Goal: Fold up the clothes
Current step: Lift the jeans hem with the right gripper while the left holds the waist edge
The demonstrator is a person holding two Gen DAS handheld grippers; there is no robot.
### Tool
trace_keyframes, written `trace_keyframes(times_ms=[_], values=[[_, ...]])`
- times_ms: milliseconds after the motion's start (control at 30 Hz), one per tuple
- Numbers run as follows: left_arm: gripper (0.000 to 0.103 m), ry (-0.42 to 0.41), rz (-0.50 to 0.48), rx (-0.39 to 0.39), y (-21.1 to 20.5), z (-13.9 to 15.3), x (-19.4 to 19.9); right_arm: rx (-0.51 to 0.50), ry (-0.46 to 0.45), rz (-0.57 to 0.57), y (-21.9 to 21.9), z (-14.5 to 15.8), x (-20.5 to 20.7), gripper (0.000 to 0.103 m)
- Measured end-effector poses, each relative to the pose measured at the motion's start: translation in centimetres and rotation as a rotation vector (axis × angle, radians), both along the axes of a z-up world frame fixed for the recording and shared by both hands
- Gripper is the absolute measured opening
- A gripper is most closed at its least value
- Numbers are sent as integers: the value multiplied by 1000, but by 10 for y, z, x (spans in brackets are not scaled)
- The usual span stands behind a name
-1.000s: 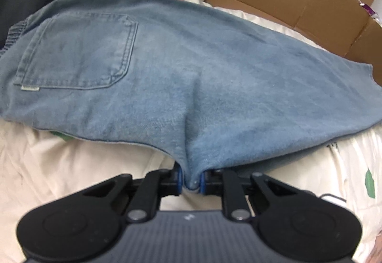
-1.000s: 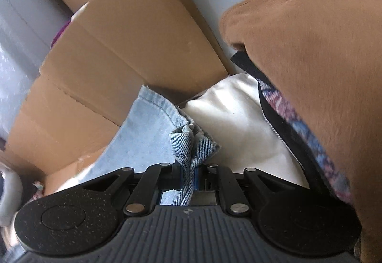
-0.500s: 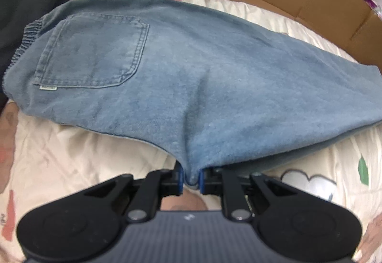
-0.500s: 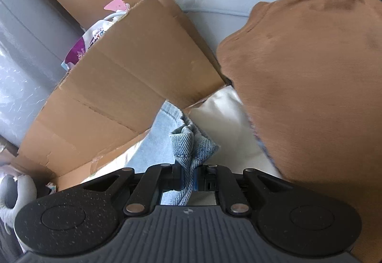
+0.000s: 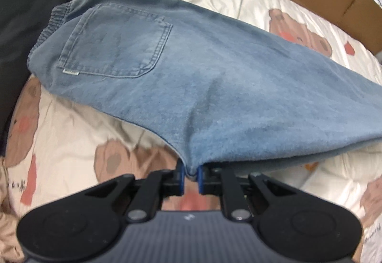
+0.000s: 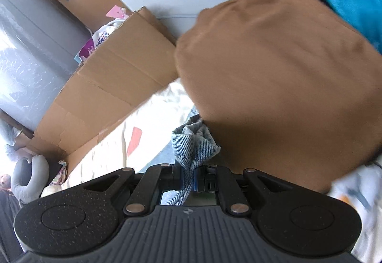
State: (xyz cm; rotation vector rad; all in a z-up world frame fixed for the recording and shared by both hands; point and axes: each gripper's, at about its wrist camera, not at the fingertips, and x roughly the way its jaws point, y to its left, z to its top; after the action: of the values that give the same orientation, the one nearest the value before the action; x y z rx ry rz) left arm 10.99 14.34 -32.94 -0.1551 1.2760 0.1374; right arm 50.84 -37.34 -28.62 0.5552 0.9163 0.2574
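Left wrist view: left gripper (image 5: pixel 190 178) pinches the near edge of the jeans (image 5: pixel 214 86), which hang lifted above the bedsheet (image 5: pixel 71 124). Right wrist view: right gripper (image 6: pixel 189 179) clamps a bunched jeans hem (image 6: pixel 193 146), beside a brown garment (image 6: pixel 286 86).

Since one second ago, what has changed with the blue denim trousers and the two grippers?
The blue denim trousers were lifted off the cream printed bedsheet, so more sheet shows beneath. The right gripper swung away from the brown cardboard. Unchanged: the left gripper and the right one each stay clamped on denim.
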Motion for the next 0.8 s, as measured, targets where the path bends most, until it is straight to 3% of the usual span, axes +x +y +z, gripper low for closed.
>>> trace_keyframes(times_ms=[533, 800], values=[[10, 62, 14, -50, -3, 5, -3, -29, 39, -35, -88, 16, -103, 6], [10, 91, 16, -66, -3, -10, 9, -59, 93, -84, -143, 3, -150, 6]])
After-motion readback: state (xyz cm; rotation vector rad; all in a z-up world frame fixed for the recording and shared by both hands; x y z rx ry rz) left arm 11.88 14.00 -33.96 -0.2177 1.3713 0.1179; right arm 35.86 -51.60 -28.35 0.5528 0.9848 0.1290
